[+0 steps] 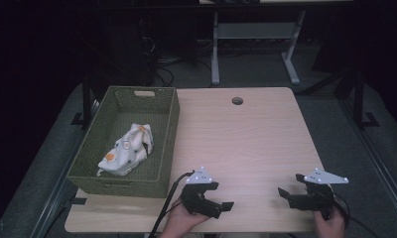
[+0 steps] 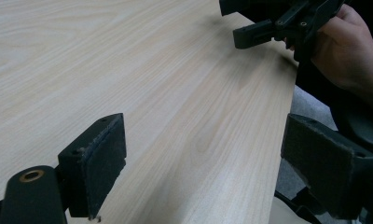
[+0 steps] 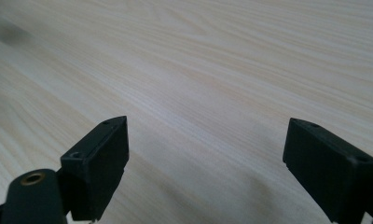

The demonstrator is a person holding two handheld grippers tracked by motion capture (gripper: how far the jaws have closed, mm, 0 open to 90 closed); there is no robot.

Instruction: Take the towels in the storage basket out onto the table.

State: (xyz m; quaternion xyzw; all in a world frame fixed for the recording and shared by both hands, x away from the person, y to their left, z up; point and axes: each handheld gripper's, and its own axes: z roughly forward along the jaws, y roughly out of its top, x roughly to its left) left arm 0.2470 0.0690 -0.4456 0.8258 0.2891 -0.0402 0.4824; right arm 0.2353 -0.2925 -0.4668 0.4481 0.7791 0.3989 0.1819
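A white cloth with orange patches [image 1: 127, 150] lies crumpled inside a green woven basket [image 1: 167, 148] at the table's left. My left gripper [image 1: 225, 206] rests low near the front edge, pointing right, jaws wide apart with nothing between them. In the left gripper view my left gripper [image 2: 203, 163] frames bare wood, and the right gripper [image 2: 250, 35] shows farther off in a hand [image 2: 348, 51]. My right gripper [image 1: 284, 194] sits at the front right, pointing left, open and empty. The right gripper view has my right gripper [image 3: 205, 163] over bare tabletop.
The light wooden table [image 1: 246, 139] has a round cable hole [image 1: 237, 100] near its far edge. Desk legs [image 1: 215, 54] and cables stand on the dark floor beyond. Black cables trail from both grippers off the front edge.
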